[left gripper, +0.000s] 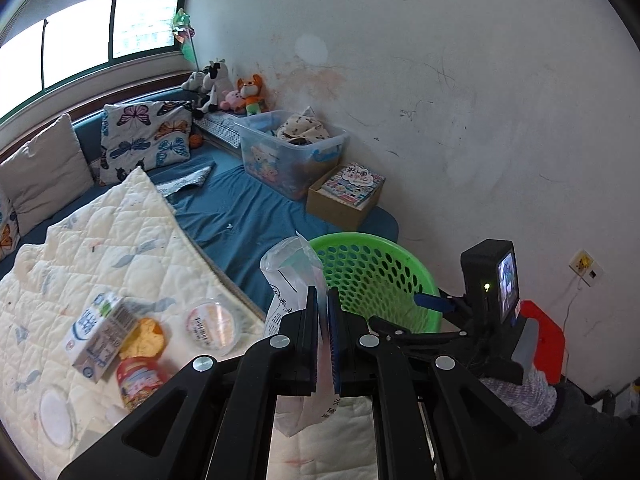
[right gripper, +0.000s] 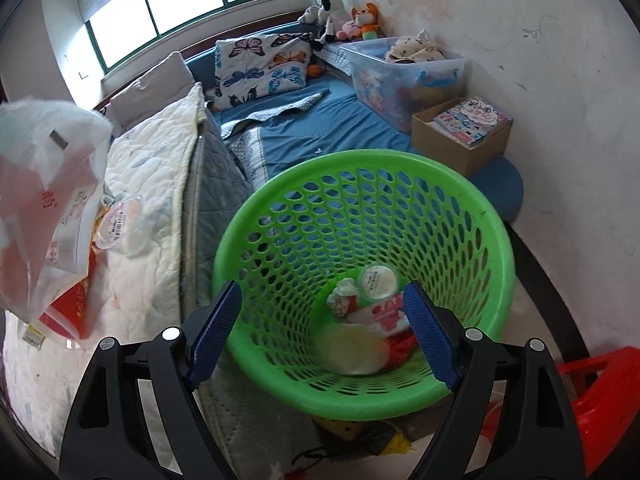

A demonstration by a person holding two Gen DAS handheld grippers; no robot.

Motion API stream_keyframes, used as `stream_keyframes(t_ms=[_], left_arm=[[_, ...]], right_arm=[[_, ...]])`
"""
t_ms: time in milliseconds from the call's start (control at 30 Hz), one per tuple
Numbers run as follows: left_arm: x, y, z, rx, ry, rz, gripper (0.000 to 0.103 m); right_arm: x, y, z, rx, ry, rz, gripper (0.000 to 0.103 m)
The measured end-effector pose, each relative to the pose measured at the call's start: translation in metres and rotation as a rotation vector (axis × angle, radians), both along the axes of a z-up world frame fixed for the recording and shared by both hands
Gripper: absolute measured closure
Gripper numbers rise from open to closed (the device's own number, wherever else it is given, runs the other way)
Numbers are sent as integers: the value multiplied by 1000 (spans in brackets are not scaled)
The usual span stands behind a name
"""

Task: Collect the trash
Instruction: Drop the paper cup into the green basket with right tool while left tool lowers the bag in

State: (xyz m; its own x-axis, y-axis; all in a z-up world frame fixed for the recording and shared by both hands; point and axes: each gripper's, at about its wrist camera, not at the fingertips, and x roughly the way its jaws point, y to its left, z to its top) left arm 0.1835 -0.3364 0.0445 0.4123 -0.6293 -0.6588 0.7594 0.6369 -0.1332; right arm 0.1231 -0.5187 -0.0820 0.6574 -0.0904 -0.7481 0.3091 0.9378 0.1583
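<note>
The left gripper has its jaws pressed together on a crinkled clear plastic bag with printed lettering, which sticks up above the pads and hangs below them, near the rim of the green perforated plastic basket. The right gripper holds its blue-padded jaws wide apart over the basket's mouth, gripping nothing. Inside the basket lie a round lidded cup and red-and-white wrappers. More litter rests on the cream quilted blanket: a milk carton and a clear lidded tub.
</note>
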Motion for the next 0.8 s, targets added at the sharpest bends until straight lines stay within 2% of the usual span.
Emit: stream_keyframes(t_ms=[500,800], left_arm=[[9,-58,-27,39,58,-47,98],[16,-73,-43,60,82,-43,98]], right_arm=[[-43,-5,16,-9,-48,-3,17],[-57,-11,15,1,-57,-14,17]])
